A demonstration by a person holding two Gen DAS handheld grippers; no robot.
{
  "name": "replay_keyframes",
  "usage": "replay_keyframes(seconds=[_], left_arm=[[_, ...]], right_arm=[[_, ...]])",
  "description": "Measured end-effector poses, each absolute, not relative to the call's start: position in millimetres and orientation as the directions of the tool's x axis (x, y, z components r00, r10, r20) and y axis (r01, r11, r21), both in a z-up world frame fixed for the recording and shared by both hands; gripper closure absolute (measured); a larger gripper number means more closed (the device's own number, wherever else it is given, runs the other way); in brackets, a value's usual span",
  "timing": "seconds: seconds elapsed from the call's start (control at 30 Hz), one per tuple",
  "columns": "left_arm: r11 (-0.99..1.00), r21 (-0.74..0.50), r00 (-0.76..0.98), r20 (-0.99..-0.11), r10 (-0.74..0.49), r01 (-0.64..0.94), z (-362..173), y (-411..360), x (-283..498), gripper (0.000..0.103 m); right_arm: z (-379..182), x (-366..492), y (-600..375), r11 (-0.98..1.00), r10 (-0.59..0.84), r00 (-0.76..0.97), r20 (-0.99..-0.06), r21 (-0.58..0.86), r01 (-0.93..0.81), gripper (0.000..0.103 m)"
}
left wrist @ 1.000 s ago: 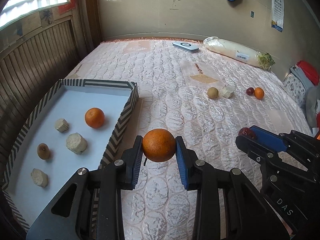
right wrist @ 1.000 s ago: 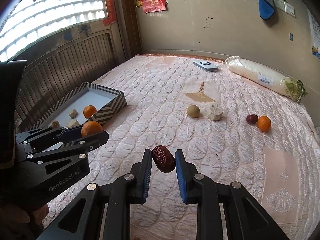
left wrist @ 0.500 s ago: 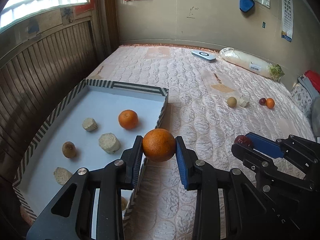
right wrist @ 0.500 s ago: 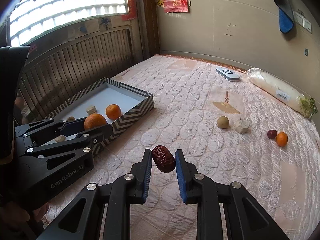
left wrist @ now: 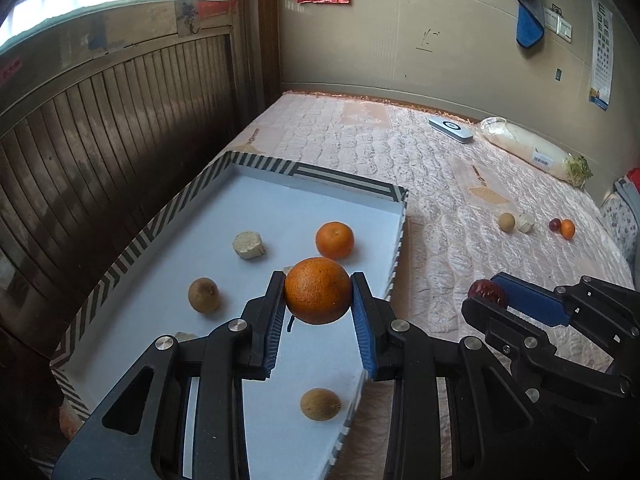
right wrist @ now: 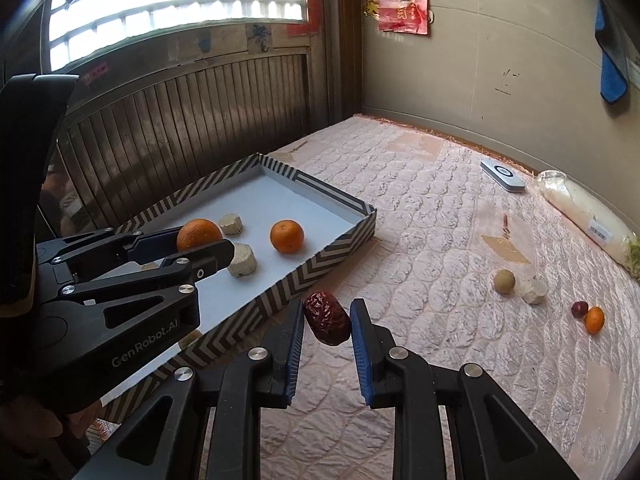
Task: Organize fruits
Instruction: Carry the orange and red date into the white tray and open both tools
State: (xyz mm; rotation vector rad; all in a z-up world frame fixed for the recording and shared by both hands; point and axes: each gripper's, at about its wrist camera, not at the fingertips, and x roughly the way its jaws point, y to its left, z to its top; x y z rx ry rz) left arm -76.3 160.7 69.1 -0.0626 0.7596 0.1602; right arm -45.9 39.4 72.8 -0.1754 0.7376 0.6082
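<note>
We hold an orange clamped between the fingers of the left gripper, and it now hangs over the white floor of the striped box; a second ago it was over the mattress, short of the box's near wall. So the carry is nearly done on this side, and we judge the next step is lowering and releasing. The right gripper grips a red date between its fingers, still outside the box, just beside its striped outer wall and above the mattress; it has closed in on the box over the same second. Inside the box already: a second orange, pale chunks such as the one at, and two brown round fruits. Left on the mattress, well apart from the box: a tan ball-like fruit, a pale chunk, a dark red fruit touching a small orange. Release spot for our orange looks free between the items.
</note>
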Motion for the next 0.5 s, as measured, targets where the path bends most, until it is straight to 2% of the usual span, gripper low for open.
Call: replay_keyframes(seconds=[0.5], left_arm=[[0.958,-0.029,0.675,-0.716,0.179,-0.285,54,225,-85,0.072]], right_arm=[[64,-46,110,0.73,0.508,0.502,-0.7,0.04,-0.682,0.08]])
